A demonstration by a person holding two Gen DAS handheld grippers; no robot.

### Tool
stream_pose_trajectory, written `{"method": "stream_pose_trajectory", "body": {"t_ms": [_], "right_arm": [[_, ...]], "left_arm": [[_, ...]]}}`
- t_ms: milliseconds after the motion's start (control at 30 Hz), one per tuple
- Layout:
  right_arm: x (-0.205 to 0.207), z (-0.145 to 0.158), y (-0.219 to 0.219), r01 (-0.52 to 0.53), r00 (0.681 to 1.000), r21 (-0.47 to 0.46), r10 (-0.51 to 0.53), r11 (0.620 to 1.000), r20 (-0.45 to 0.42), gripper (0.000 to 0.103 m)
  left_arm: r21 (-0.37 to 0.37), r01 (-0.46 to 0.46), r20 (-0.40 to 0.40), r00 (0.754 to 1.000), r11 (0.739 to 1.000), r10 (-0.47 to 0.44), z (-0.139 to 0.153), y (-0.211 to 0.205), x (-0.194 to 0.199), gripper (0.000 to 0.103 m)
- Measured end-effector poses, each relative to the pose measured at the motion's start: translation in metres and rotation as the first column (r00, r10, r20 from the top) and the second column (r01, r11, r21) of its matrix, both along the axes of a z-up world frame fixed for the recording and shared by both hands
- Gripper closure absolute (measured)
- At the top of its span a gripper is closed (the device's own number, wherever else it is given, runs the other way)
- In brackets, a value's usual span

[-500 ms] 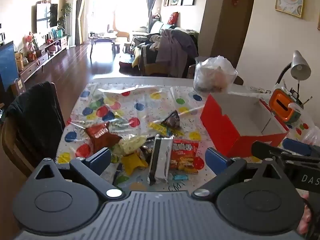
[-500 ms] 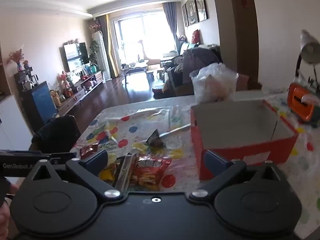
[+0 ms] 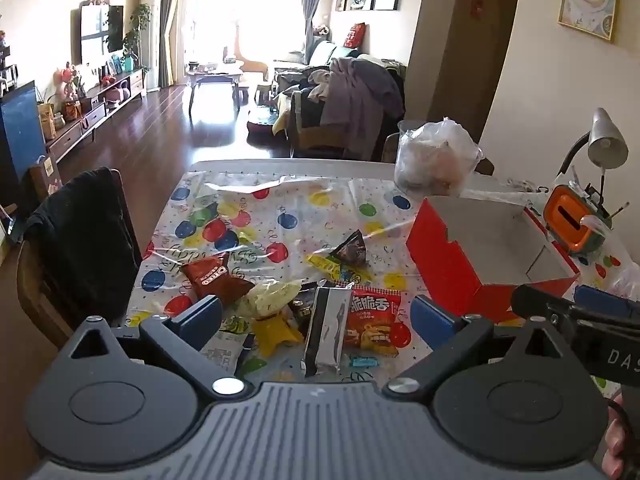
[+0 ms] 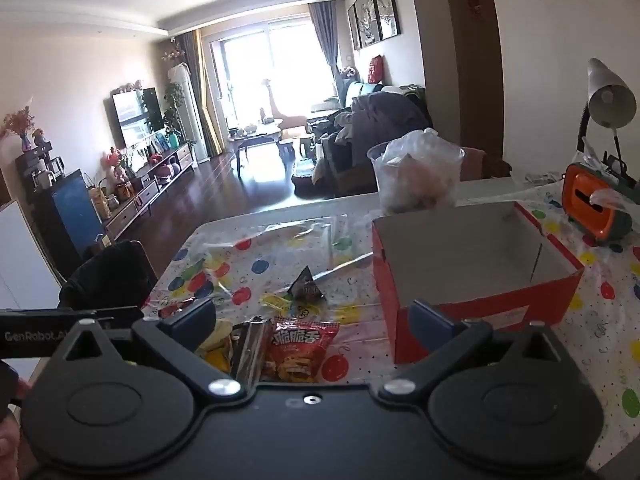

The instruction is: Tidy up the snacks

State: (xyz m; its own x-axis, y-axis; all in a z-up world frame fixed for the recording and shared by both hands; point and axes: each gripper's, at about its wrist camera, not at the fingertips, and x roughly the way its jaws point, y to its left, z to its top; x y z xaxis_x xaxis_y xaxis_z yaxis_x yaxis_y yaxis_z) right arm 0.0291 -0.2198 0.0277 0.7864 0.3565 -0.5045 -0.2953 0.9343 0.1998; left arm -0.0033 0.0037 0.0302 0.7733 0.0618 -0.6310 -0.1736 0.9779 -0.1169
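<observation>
Left wrist, snack packets (image 3: 320,312) heaped beside red box (image 3: 448,276) edge

Your right gripper (image 4: 316,320) hung wide apart, holding nothing, above the red snack packet (image 4: 298,350), with the empty red box (image 4: 480,280) just to its right.

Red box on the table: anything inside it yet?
The red box shows only bare pale inner walls and floor; no snacks visible. Its near wall hides the front strip of the floor in both views.
</observation>
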Motion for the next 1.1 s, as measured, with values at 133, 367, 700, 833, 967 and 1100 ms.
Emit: {"method": "stream_pose_trajectory", "body": {"t_ms": [133, 367, 700, 833, 967, 1100], "right_arm": [[-0.0004, -0.0041, 0.0055, 0.007, 1.000, -0.045, -0.007, 0.999, -0.001, 0.000], [-0.0051, -0.0045, 0.0100, -0.025, 1.000, -0.064, 0.025, 0.998, 0.007, 0.000], [-0.0018, -0.0061, 0.0064, -0.040, 0.999, -0.052, 0.039, 0.998, -0.026, 0.000], [-0.0025, -0.0074, 0.0072, -0.040, 0.999, -0.054, 0.039, 0.998, -0.029, 0.000], [-0.0022, -0.0072, 0.0069, -0.040, 0.999, -0.055, 0.039, 0.998, -0.027, 0.000], [-0.0018, -0.0068, 0.0071, -0.043, 0.999, -0.056, 0.042, 0.997, -0.024, 0.001]], "left_arm": [[0.007, 0.014, -0.005, 1.000, 1.000, -0.014, -0.0014, -0.0037, -0.0027, 0.002], [0.011, 0.013, -0.027, 1.000, 1.000, -0.012, -0.0047, -0.0057, -0.0047, 0.002], [0.017, 0.009, -0.040, 0.999, 1.000, -0.009, -0.0072, -0.0080, -0.0080, 0.002], [0.015, 0.006, -0.046, 0.999, 1.000, -0.006, -0.0076, -0.0072, -0.0081, 0.002], [0.015, 0.003, -0.053, 0.999, 1.000, -0.003, -0.0088, -0.0066, -0.0085, 0.002], [0.016, 0.001, -0.055, 0.998, 1.000, 0.000, -0.0089, -0.0065, -0.0080, 0.002]]}}
